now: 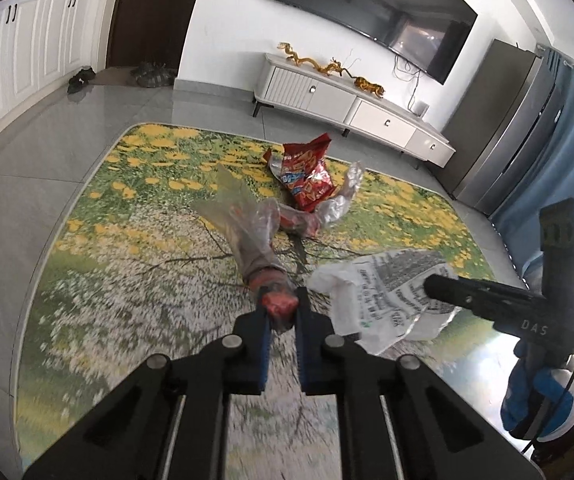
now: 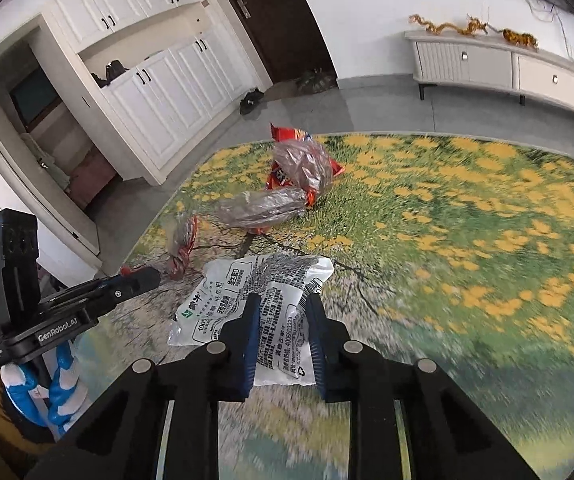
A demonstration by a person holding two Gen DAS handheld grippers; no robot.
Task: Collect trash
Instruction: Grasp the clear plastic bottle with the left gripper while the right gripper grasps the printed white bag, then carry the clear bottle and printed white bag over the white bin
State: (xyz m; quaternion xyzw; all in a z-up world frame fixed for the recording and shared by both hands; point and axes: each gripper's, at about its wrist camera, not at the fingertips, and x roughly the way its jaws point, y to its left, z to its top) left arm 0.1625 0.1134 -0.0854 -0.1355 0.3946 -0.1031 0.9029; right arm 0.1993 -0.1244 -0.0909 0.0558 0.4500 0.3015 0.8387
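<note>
My left gripper [image 1: 281, 306] is shut on the red end of a clear plastic wrapper [image 1: 253, 236] that stretches away over the flowered rug [image 1: 135, 216]. My right gripper [image 2: 281, 308] is shut on a white printed plastic bag [image 2: 247, 300], held above the rug; the bag also shows in the left wrist view [image 1: 383, 296]. A red snack bag [image 1: 307, 172] and a crumpled clear wrapper [image 1: 343, 196] lie on the rug further off. In the right wrist view these show as the clear wrapper [image 2: 263, 208] and the red snack bag [image 2: 287, 136] behind it.
A white TV cabinet [image 1: 351, 104] stands against the far wall under a wall TV [image 1: 371, 8]. White cupboards [image 2: 159, 92] and a dark door [image 2: 271, 20] are to the left. Shoes [image 1: 81, 78] lie on the grey tile floor. A blue curtain [image 1: 559, 136] hangs at the right.
</note>
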